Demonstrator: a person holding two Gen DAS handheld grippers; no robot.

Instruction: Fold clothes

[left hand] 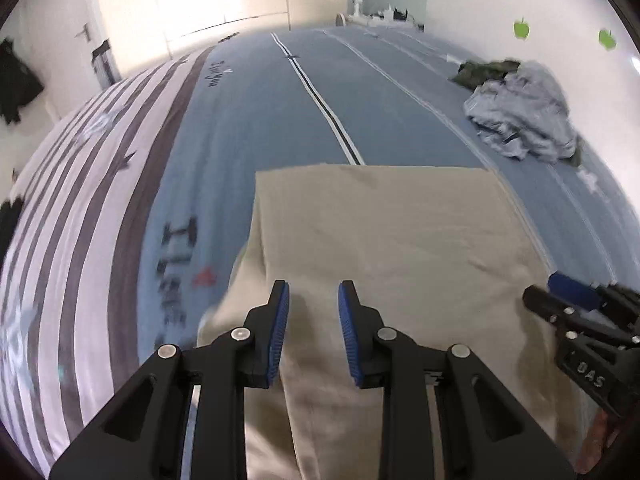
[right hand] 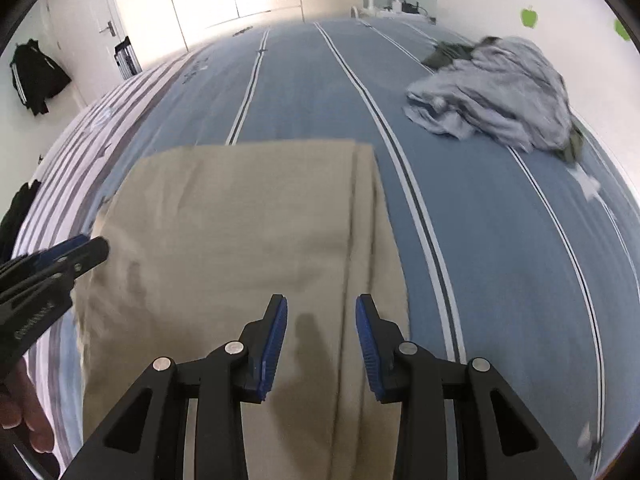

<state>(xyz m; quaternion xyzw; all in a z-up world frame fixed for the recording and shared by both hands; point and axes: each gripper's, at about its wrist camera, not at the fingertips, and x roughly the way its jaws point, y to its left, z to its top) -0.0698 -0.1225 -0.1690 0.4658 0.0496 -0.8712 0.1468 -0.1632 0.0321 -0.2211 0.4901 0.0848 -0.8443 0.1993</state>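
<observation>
A beige garment point(left hand: 392, 232) lies folded flat on the blue striped bedsheet point(left hand: 248, 120), its far edge straight. My left gripper point(left hand: 313, 296) hovers open over its near left part, nothing between the blue pads. The right gripper point(left hand: 560, 296) shows at the right edge of that view, over the garment's right side. In the right wrist view the same beige garment point(right hand: 240, 220) fills the middle. My right gripper point(right hand: 321, 312) is open above its near right edge. The left gripper point(right hand: 80, 252) enters from the left there, with a hand point(right hand: 24, 412) below it.
A crumpled grey garment point(right hand: 492, 92) lies on a dark green one point(right hand: 444, 54) at the far right of the bed. White-and-grey striped bedding point(left hand: 72, 208) covers the left side. A dark jacket point(right hand: 38, 76) hangs on the left wall. Small items point(right hand: 400, 6) stand beyond the bed's far end.
</observation>
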